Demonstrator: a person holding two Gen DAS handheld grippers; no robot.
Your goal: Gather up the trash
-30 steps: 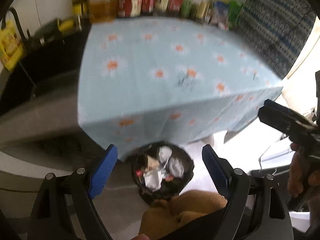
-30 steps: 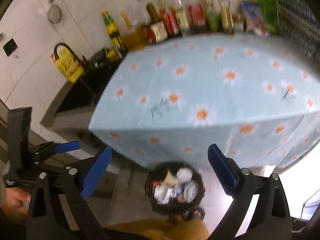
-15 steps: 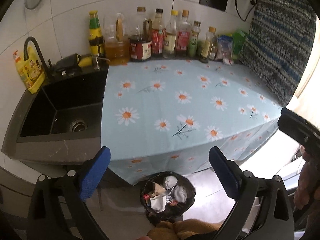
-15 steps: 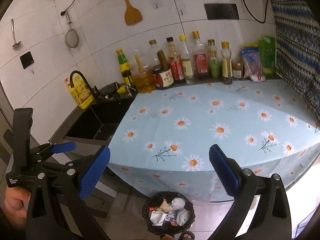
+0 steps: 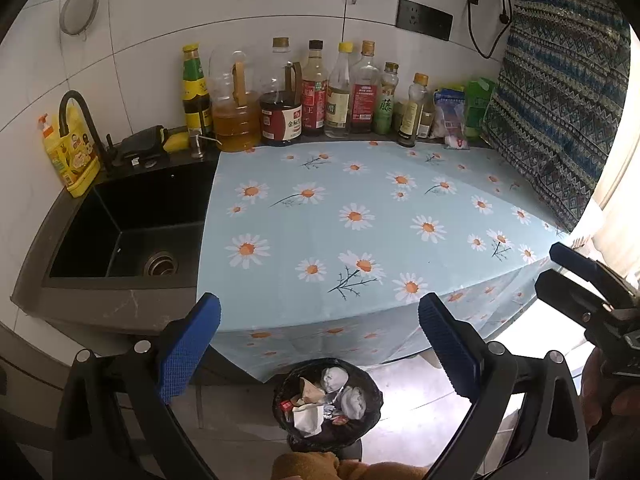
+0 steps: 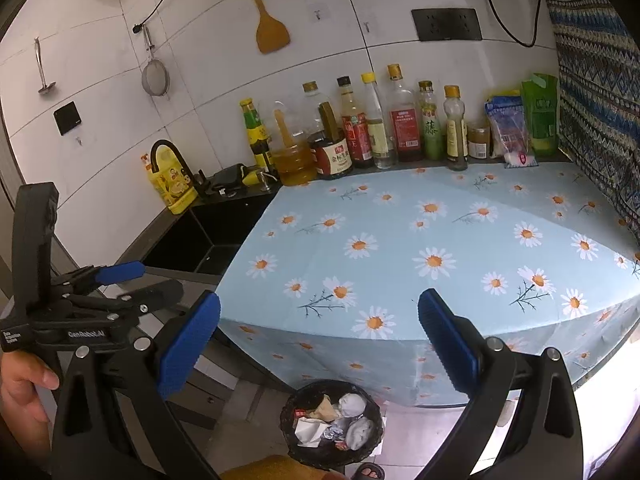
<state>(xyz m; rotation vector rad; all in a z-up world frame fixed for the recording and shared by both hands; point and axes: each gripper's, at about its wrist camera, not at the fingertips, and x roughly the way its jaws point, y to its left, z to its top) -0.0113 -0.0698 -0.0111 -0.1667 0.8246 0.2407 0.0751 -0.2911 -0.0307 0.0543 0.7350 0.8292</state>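
Trash point(image 5: 326, 400) sits in the black-lined bin point(image 5: 366, 420) on the floor, just below the worktop's front edge: about two grey wads, a white sheet, a tan scrap and some small red and foil wrappers, though the exact number is hard to tell. The worktop point(image 5: 360, 216) under its daisy cloth shows no litter at all, so the collecting looks finished, or very nearly. Along the wall stand roughly ten bottles point(image 5: 316, 92) and two or three packets point(image 5: 452, 118); one sink point(image 5: 132, 228) lies to the left. Left tool point(image 5: 320, 356) gapes wide and carries nothing; right tool point(image 6: 320, 354) likewise, wide and bare.
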